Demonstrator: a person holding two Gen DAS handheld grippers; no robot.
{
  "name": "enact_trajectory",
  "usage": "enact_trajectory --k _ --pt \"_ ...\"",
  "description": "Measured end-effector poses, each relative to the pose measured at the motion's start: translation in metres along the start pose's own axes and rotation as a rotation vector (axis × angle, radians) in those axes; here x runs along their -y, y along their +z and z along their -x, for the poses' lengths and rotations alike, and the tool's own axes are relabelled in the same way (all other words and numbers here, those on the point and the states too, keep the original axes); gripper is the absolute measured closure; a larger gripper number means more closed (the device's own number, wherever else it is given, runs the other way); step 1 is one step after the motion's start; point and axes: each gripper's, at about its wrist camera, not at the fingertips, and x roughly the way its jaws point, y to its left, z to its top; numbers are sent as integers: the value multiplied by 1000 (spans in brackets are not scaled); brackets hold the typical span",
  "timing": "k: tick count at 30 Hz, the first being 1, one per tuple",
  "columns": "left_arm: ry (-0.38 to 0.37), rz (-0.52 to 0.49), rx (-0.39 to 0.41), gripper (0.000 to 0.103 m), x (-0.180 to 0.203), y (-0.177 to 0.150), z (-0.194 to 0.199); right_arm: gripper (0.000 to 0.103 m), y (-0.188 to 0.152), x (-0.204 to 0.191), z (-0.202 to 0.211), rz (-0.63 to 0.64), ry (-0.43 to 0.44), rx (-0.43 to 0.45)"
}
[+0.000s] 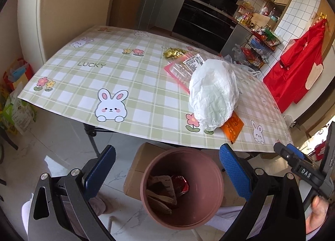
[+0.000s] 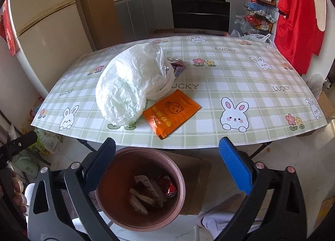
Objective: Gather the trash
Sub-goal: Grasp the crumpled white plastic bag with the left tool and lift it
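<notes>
Right wrist view: checked tablecloth (image 2: 209, 103) facing kitchen oven (image 2: 201, 10)

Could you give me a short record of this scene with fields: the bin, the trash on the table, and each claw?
bin: brown round bin on the floor just before the table edge, already holding paper scraps and a red wrapper
table: green checked cloth with rabbits
trash on table: white plastic bag; orange packet, partly tucked under the bag; pink-edged clear package; gold wrapper
left claw: open, empty, over the bin
right claw: open, empty, over the bin
</notes>
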Motion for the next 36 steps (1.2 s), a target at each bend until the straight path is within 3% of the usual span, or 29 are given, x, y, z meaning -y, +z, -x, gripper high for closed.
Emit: enact_trajectory --k 6,11,20,22,24,27,30,36 --pt "-114 67 -66 6 29 33 -57 6 -3 22 -15 -47 31 -3" --pt "-138 129 -103 6 48 59 -110 6 -5 36 -25 -58 19 7" --pt "-82 159 -171 6 54 76 -180 6 1 62 -29 -77 24 52" --pt "-88 153 -167 21 53 76 -182 6 5 66 -28 -78 66 53" --pt "-76 111 -181 57 55 75 -184 6 8 64 -26 -57 58 61" --pt "-73 59 -162 84 55 74 -174 6 12 57 -21 -19 51 82" --pt "-85 9 -106 94 56 75 -153 6 14 49 -17 8 43 93" --pt "-131 -60 32 97 51 79 -87 6 18 32 -7 62 -9 117"
